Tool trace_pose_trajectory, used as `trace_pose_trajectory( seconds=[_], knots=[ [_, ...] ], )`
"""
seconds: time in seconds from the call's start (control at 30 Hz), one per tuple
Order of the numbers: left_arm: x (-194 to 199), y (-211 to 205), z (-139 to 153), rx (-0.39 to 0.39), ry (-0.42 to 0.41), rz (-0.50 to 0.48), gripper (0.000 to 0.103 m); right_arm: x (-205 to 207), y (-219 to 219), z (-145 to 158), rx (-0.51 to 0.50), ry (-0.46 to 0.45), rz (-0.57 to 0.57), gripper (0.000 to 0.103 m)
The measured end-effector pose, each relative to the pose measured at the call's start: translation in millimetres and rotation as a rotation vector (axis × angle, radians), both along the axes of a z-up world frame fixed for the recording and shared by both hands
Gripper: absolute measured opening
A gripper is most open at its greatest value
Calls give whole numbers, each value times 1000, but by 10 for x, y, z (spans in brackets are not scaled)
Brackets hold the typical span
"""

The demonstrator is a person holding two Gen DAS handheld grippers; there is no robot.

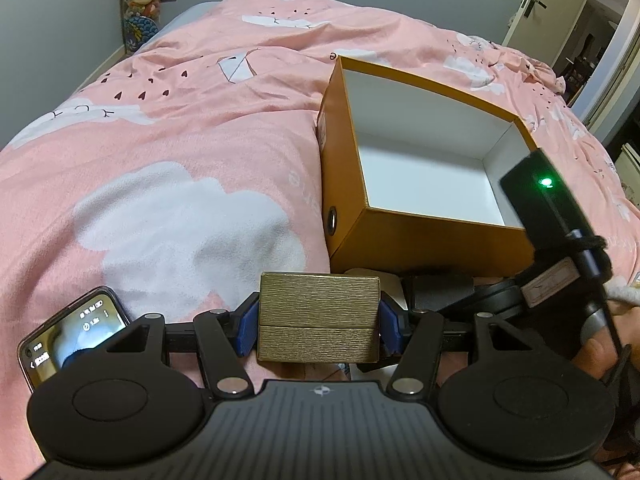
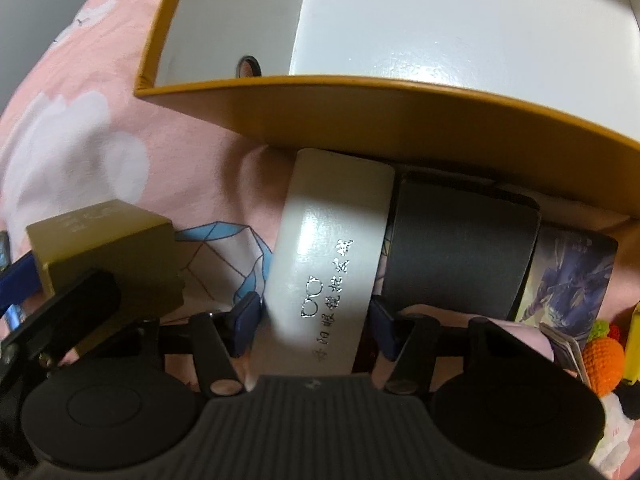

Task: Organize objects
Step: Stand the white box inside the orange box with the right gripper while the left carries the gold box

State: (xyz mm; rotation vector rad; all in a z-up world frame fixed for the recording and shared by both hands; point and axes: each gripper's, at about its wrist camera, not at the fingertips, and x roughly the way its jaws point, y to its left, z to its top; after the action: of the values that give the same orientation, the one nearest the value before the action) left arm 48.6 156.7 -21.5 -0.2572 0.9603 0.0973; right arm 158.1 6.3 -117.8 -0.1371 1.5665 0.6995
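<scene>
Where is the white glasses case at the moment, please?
In the right wrist view, the white glasses case lies between the right tool's fingers, beside the black case.

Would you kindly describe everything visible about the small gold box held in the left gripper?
The gold box is a small rectangular case with a brushed, metallic-looking finish and a horizontal seam dividing it into two halves, which are closed together. It sits level between the blue pads of the left gripper, which press on its two sides. It is held above the pink bedspread, short of the open orange box, apart from it.
</scene>
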Motion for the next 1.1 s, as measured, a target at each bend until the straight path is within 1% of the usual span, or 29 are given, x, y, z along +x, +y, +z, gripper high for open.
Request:
trace_pose_trajectory(
  seconds=[0.1,0.13,0.17,0.2,0.27,0.3,0.33,0.37,0.4,0.43,0.47,0.5,0.53,0.63,0.7,0.83,0.97,1.1],
  knots=[
    [-19,-12,36,-10,2,5,67,-33,-141,127,56,2,-3,57],
    [-28,-15,55,-15,0,6,67,-40,-194,188,69,-7,-9,29],
    [-37,-13,77,-24,-4,8,67,-36,-265,267,95,-19,-19,3],
    [-46,-18,105,-28,-8,10,67,-21,-334,341,123,-10,-27,2],
    [-54,-35,159,-20,-21,6,68,-3,-462,439,188,39,-30,0],
    [-51,-44,175,-12,-20,8,68,-33,-469,491,192,42,-27,0],
    [-43,-50,184,0,-16,13,67,-42,-451,487,191,32,-26,2],
    [-36,-55,188,9,-14,16,67,4,-439,479,184,28,-28,10],
    [-36,-65,192,12,-12,19,68,-28,-418,388,165,25,-30,13],
    [-33,-74,192,13,-9,22,67,-30,-397,352,145,20,-26,25],
    [-27,-92,188,16,-7,22,68,28,-375,331,132,15,-19,44],
    [-21,-112,185,23,-7,21,68,39,-212,199,122,13,-12,53],
    [-10,-130,177,34,-6,20,67,38,-173,171,111,11,-3,61],
    [29,-151,142,63,-3,31,68,40,-37,55,65,1,9,62],
    [37,-141,119,62,-5,37,68,40,34,-19,43,5,0,62],
    [57,-101,76,48,-1,41,68,39,110,-134,19,-19,-24,63],
    [56,-86,65,42,0,43,68,59,104,-223,34,-8,-37,63],
    [53,-85,77,40,-2,43,68,46,38,-199,67,-11,-28,61]
  ],
)
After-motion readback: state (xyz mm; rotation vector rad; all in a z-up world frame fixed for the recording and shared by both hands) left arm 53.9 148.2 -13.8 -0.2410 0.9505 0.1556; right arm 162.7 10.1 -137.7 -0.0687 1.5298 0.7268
